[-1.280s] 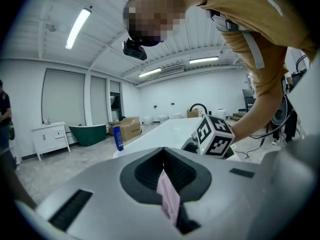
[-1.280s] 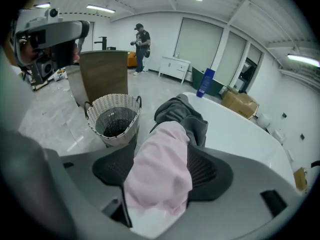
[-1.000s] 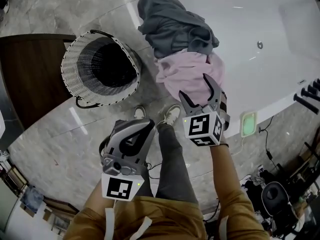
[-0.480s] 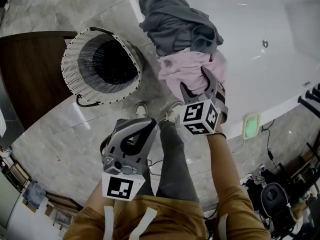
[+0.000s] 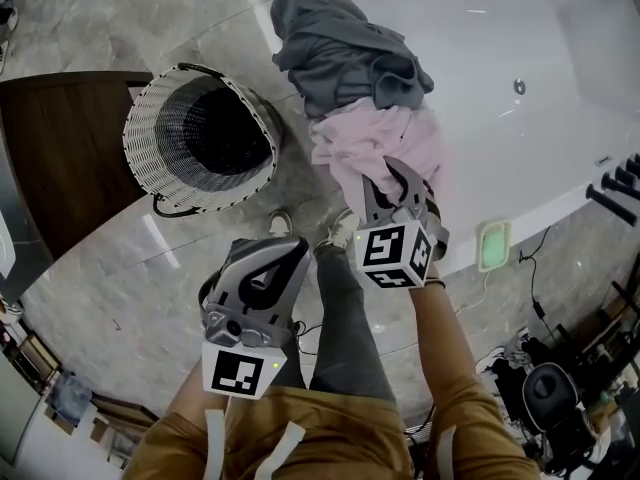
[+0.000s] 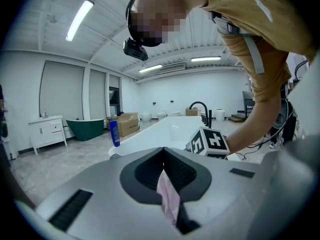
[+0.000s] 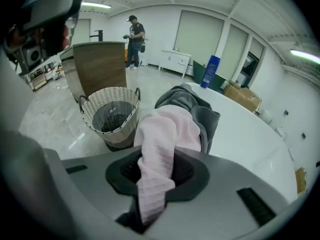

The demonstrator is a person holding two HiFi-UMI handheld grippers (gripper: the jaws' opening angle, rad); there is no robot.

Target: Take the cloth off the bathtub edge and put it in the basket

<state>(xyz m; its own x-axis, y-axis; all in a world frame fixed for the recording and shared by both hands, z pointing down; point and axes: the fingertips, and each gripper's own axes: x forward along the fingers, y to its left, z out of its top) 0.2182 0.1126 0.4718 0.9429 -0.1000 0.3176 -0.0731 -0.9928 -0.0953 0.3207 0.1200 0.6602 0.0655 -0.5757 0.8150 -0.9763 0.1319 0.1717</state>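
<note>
A pink cloth (image 5: 370,143) lies on the white bathtub's edge (image 5: 520,118), partly under a grey cloth (image 5: 340,53). My right gripper (image 5: 388,183) has just been closing its jaws on the pink cloth's near end. In the right gripper view, the pink cloth (image 7: 167,134) runs pinched between the jaws, with the grey cloth (image 7: 197,106) behind it. The woven basket (image 5: 150,108) stands open on the floor left of the tub, and it shows as the basket (image 7: 111,114) in the right gripper view. My left gripper (image 5: 268,273) hangs lower left with its jaws together; a thin pink strip (image 6: 169,199) shows in their seam.
A dark wooden cabinet (image 5: 50,148) stands left of the basket. The person's shoes (image 5: 345,228) are on the marble floor by the tub. A green pad (image 5: 497,246) and a black faucet (image 5: 615,193) sit on the tub's right end. A person (image 7: 134,39) stands far off.
The right gripper's jaws stood wide open at the pink cloth and have closed on it. The left gripper has not moved.
</note>
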